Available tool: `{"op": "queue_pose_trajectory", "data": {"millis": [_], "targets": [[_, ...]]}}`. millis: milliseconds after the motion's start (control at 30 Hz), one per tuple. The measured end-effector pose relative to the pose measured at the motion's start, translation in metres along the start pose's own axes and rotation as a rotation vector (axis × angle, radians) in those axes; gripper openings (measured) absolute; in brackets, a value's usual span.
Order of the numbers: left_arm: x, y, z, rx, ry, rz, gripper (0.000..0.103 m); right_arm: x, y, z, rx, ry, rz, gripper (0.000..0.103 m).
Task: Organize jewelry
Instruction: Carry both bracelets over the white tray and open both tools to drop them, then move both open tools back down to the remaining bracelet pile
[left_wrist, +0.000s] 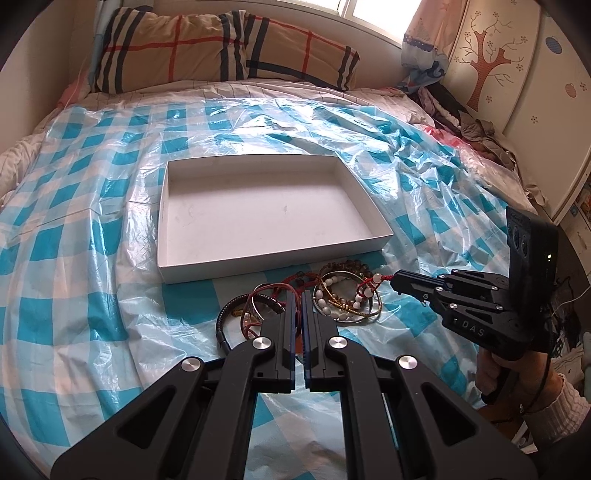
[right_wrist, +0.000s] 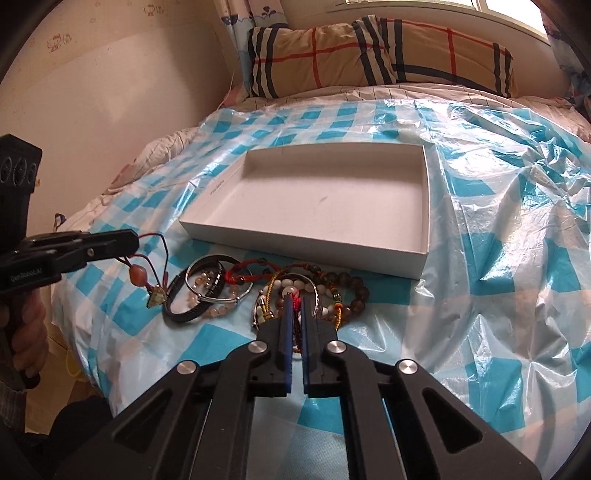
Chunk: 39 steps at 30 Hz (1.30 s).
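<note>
Lying empty, white box (left_wrist: 258, 218); left tongs (left_wrist: 299, 295) gripping dark-red cord necklace (right_wrist: 153, 258), right tongs (right_wrist: 296, 301) red-string bracelet (left_wrist: 364, 284).

The sheet (left_wrist: 92, 206) on the bed is thin plastic, shiny and full of crinkles, and the box (left_wrist: 258, 266) looks like smooth white card that does not shine. The pillow (left_wrist: 221, 51) is soft cloth. In the jewelry pile (right_wrist: 258, 295) there are shiny metal bangles (left_wrist: 347, 317), smooth glossy beads (right_wrist: 354, 291), red string (right_wrist: 251, 267) and a dark band (right_wrist: 184, 314) that looks like leather, and both grippers (left_wrist: 299, 295) (right_wrist: 295, 306) are dull black plastic with shiny metal bolts.
</note>
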<state>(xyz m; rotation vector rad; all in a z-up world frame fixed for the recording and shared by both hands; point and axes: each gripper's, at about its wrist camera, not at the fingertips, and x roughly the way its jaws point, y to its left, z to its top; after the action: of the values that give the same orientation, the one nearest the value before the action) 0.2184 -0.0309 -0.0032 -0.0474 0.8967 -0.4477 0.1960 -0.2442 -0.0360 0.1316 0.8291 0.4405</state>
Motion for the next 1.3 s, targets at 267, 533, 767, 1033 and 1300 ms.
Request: {"op": "queue_pose_trajectory", "data": {"millis": [267, 533, 767, 1033, 1300], "targets": [[0.002, -0.008, 0.027, 0.016, -0.033, -0.026, 0.003, -0.011, 0.005, 0.032, -0.010, -0.085, 0.018, 0.005], [0.019, -0.009, 0.066, 0.022, -0.073, -0.035, 0.003, 0.008, 0.005, 0.070, -0.026, -0.158, 0.013, 0.005], [0.043, -0.004, 0.097, 0.009, -0.113, -0.019, 0.003, 0.033, -0.004, 0.092, -0.009, -0.209, -0.039, 0.029], [0.064, 0.027, 0.095, -0.066, -0.082, 0.045, 0.007, 0.028, -0.016, 0.075, 0.014, -0.199, -0.062, 0.049], [0.063, 0.043, 0.056, -0.091, -0.017, 0.058, 0.010, 0.057, 0.017, 0.037, -0.105, -0.023, 0.022, 0.045]]}}
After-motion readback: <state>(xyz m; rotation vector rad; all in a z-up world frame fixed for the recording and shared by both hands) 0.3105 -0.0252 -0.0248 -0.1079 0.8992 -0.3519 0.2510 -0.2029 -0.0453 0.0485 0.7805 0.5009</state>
